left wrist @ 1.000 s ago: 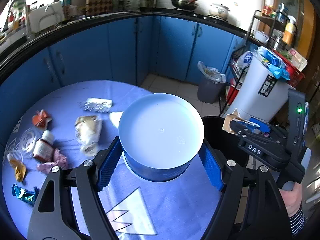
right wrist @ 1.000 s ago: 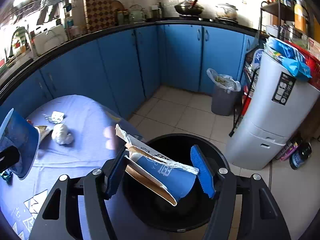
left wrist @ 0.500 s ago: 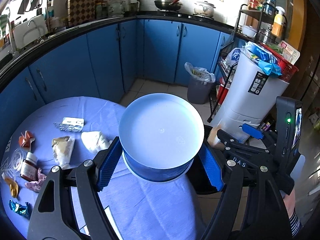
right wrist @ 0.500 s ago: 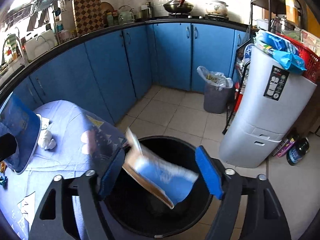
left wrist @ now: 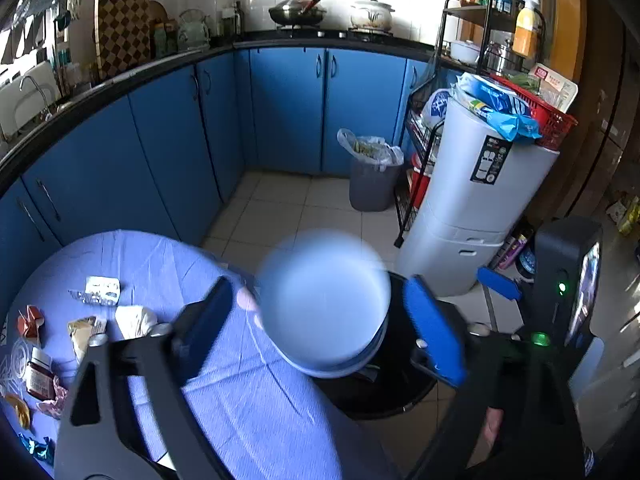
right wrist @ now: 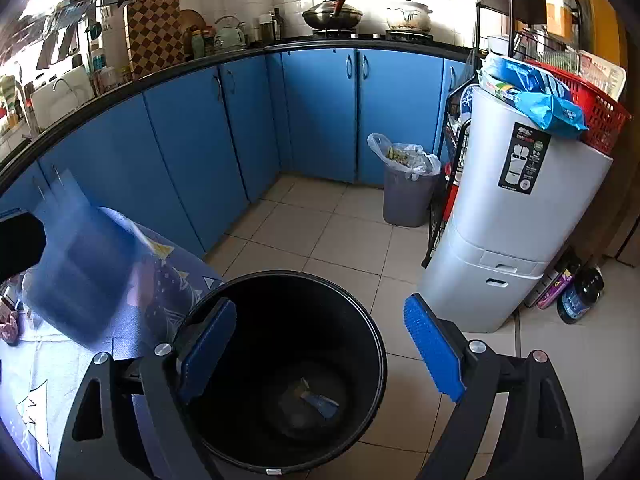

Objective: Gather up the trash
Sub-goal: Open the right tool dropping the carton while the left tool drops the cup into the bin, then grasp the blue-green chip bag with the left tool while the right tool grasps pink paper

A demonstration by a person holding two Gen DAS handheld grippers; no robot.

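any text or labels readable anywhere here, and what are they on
No text reads clearly.
Black sticker on the white bin: white print and a bin diagram, too small to read.
Blue packet on top of that bin: print too blurred.
White packet in the red basket: red mark, unreadable.
Blue bag beside the wire rack: white symbol, not legible.

Rough count: one blurry blue paper cup (left wrist: 326,304), one round black plastic bin (right wrist: 360,340) with one crumpled blue wrapper (right wrist: 316,400) inside, one grey lined trash can (left wrist: 374,184), two pots on the stove, roughly eight scraps on the purple-clothed bench (left wrist: 248,400).
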